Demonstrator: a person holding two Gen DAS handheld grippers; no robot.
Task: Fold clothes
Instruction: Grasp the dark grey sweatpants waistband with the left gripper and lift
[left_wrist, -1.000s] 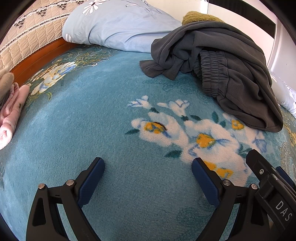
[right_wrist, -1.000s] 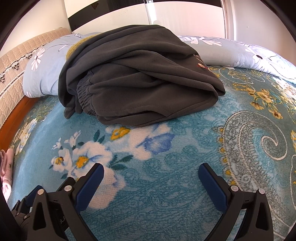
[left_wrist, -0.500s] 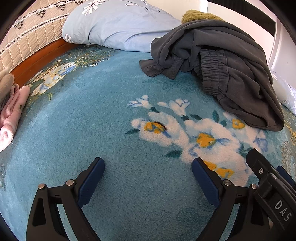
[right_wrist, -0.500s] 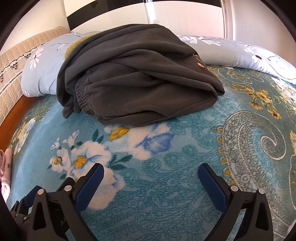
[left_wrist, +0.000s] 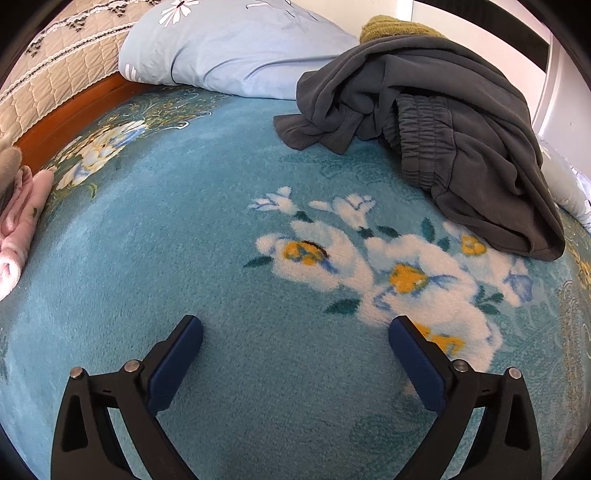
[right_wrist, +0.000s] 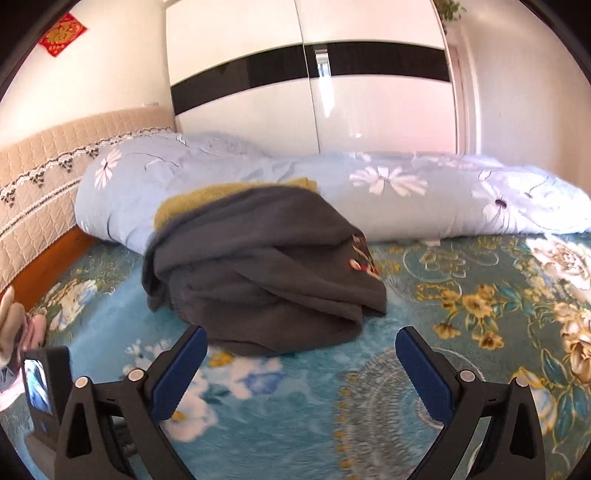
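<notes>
On the far side of the teal floral plush bedspread (left_wrist: 155, 251), a crumpled dark grey fleece garment (left_wrist: 454, 122) lies heaped against the pale blue flowered pillows (right_wrist: 406, 192). The left gripper (left_wrist: 295, 336) and right gripper (right_wrist: 301, 345) hover near it, fingers spread wide and holding nothing. To begin well, each should probably pinch one separate edge (the ribbed cuff (left_wrist: 314, 131) on the left looks easiest) and draw the cloth flat before folding. Counted: one grey garment, one mustard knit (right_wrist: 221, 197) beneath it, one pink cloth (left_wrist: 18, 218) at far left, two grippers.
</notes>
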